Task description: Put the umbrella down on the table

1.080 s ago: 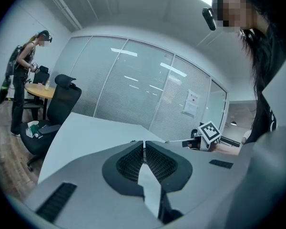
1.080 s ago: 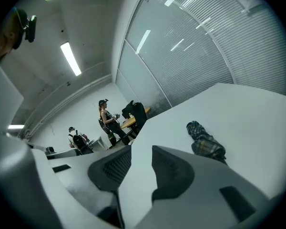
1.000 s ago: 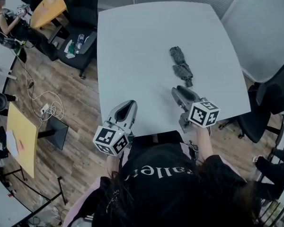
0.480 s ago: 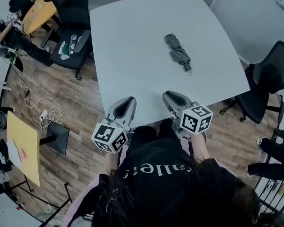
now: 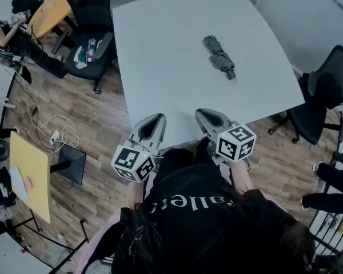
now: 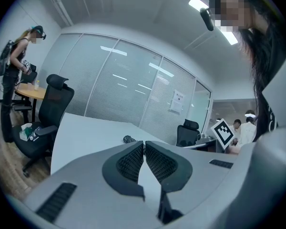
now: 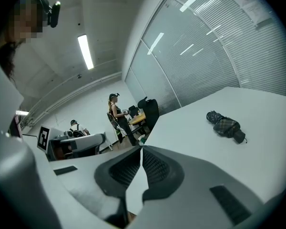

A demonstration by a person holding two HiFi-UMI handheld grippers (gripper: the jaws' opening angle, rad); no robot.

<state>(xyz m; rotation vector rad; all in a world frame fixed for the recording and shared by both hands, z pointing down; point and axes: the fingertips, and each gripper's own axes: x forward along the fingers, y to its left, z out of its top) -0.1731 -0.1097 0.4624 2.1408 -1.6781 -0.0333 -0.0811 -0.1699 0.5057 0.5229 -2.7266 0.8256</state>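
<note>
A folded dark plaid umbrella (image 5: 219, 56) lies flat on the pale grey table (image 5: 171, 56), toward its right side, with nothing touching it. It also shows in the right gripper view as the umbrella (image 7: 226, 125) and as a small dark shape, the umbrella (image 6: 129, 139), in the left gripper view. My right gripper (image 5: 204, 115) is shut and empty at the table's near edge, well short of the umbrella. My left gripper (image 5: 154, 122) is also shut and empty, beside it at the near edge. The left gripper (image 6: 144, 144) and right gripper (image 7: 141, 150) show tips touching.
Black office chairs stand at the right (image 5: 326, 90) and at the far left (image 5: 91, 33) of the table. A person stands by an orange table (image 5: 51, 13) at the far left. Cables (image 5: 51, 130) lie on the wooden floor. Glass walls with blinds close off the room.
My right gripper has pulled back from the umbrella to the table's near edge, leaving the umbrella lying alone. The left gripper drew back slightly too.
</note>
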